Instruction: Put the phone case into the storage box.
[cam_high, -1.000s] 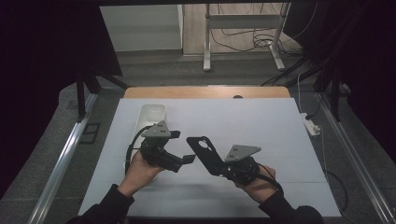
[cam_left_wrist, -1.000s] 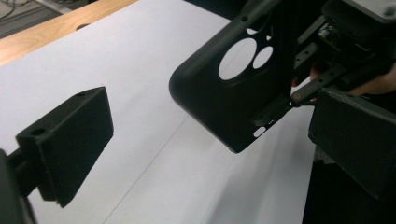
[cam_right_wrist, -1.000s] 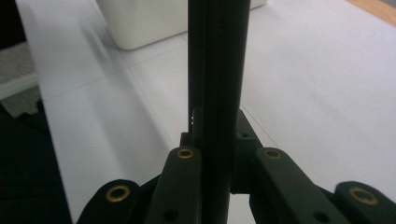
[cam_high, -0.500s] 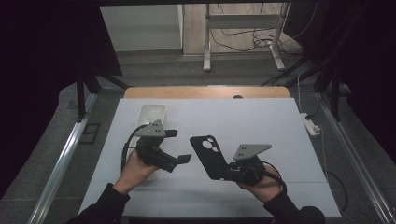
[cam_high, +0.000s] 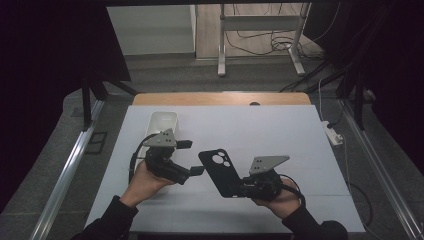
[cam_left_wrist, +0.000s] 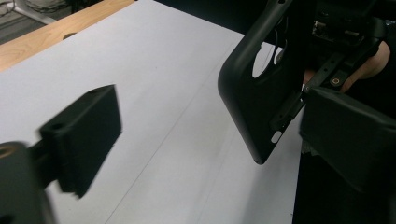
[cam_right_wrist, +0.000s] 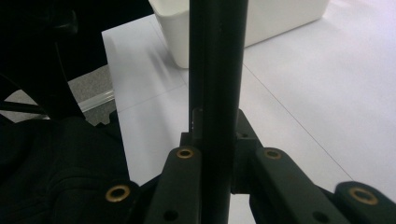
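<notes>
From the high view I see both grippers held above the white table (cam_high: 300, 150), with the right gripper (cam_high: 239, 189) clamped on the lower end of a black phone case (cam_high: 220, 170). The case stands up off the table, tilted, camera cutout toward the top. The left gripper (cam_high: 192, 157) sits just left of the case, jaws spread wide with nothing between them, tips near the case but apart from it. A white bin (cam_high: 162, 125) lies behind the left gripper on the table.

The left gripper view gives me what the overhead doesn't: the case (cam_left_wrist: 261, 98) seen close up, its cutout plain, the right gripper's linkage behind it, and my own two pads (cam_left_wrist: 84, 135) standing far apart over bare table. The right gripper view shows the case (cam_right_wrist: 217, 93) edge-on as a dark vertical bar pinched between narrow jaws, with the bin (cam_right_wrist: 243, 23) beyond it.

Against the earlier frames: the left gripper's jaws have just been closing a little, nothing between them. The case sits at about the same spot as before, right grip unchanged. Bin hasn't moved.
</notes>
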